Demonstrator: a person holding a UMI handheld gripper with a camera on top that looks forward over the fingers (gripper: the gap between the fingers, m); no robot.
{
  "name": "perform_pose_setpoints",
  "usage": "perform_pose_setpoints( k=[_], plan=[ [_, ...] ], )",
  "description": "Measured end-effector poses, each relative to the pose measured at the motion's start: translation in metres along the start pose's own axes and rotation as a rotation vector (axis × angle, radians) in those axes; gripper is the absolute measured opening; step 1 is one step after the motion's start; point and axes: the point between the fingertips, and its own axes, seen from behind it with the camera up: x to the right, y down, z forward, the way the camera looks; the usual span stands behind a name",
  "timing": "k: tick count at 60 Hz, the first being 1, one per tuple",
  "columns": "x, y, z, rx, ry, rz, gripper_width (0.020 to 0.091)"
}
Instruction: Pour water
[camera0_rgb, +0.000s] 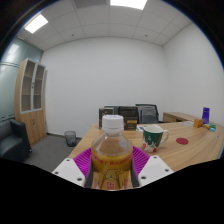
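Note:
A clear plastic bottle (112, 152) with a white cap, amber liquid and a yellow label stands upright between my fingers, and my gripper (112, 172) is shut on it, both magenta pads (83, 159) pressing its sides. The bottle is lifted above the wooden table (190, 148). Just beyond it, to the right, a white cup with a green pattern (153, 136) stands on the table.
A small red object (182, 141) lies on the table right of the cup. A purple bottle (206, 114) and small items stand at the far right. Black office chairs (146, 112) are behind the table. A wooden cabinet (32, 98) and a bin (70, 137) stand to the left.

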Motion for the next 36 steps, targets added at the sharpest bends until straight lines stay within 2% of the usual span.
perform_pose_setpoints(
  k=[6, 14, 20, 30, 36],
  plan=[
    [-0.003, -0.002, 0.003, 0.007, -0.015, 0.008, 0.0479],
    [-0.011, -0.004, 0.018, -0.038, -0.080, 0.125, 0.0477],
    [-0.012, -0.023, 0.042, -0.048, -0.155, 0.317, 0.0479],
    [0.004, -0.070, 0.087, -0.017, -0.278, 0.817, 0.0477],
    [0.030, -0.082, 0.111, -0.035, -0.279, 1.174, 0.0478]
  ],
)
